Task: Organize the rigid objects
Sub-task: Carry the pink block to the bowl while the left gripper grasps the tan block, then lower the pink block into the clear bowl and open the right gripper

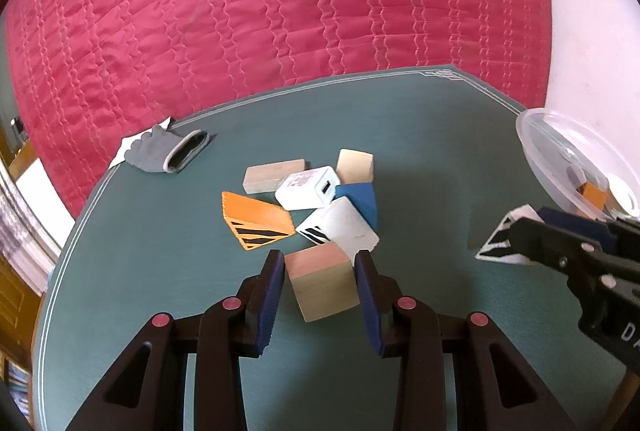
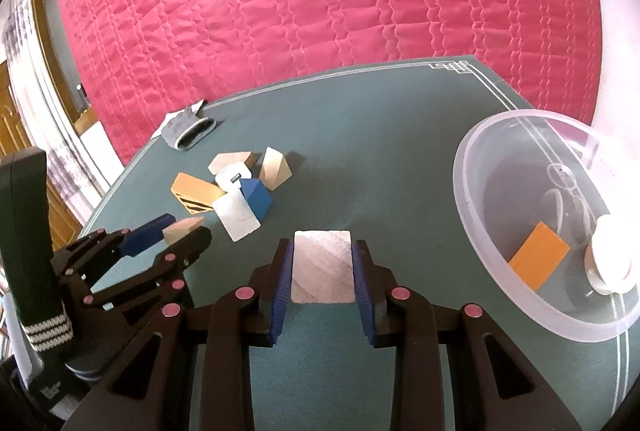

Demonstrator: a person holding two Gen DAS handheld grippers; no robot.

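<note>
My left gripper (image 1: 319,257) is shut on a pale wooden cube (image 1: 322,283), its blue pads pressed to both sides. In the right wrist view the left gripper (image 2: 188,227) shows at the left with that cube (image 2: 184,229). The right gripper (image 2: 322,243) is shut on a white wedge (image 2: 323,267) with black stripes, also seen as the wedge (image 1: 500,243) in the right gripper (image 1: 516,235) at the right edge. A clear plastic bowl (image 2: 472,159) stands at the right and holds an orange block (image 2: 540,255).
A pile lies mid-table: an orange striped wedge (image 1: 256,219), a white charger (image 1: 306,187), a blue wedge (image 1: 360,199), a white striped block (image 1: 344,231) and two wooden blocks (image 1: 274,175). A grey glove (image 1: 168,151) lies far left. A pink quilt (image 1: 280,11) lies beyond the green table (image 1: 400,111).
</note>
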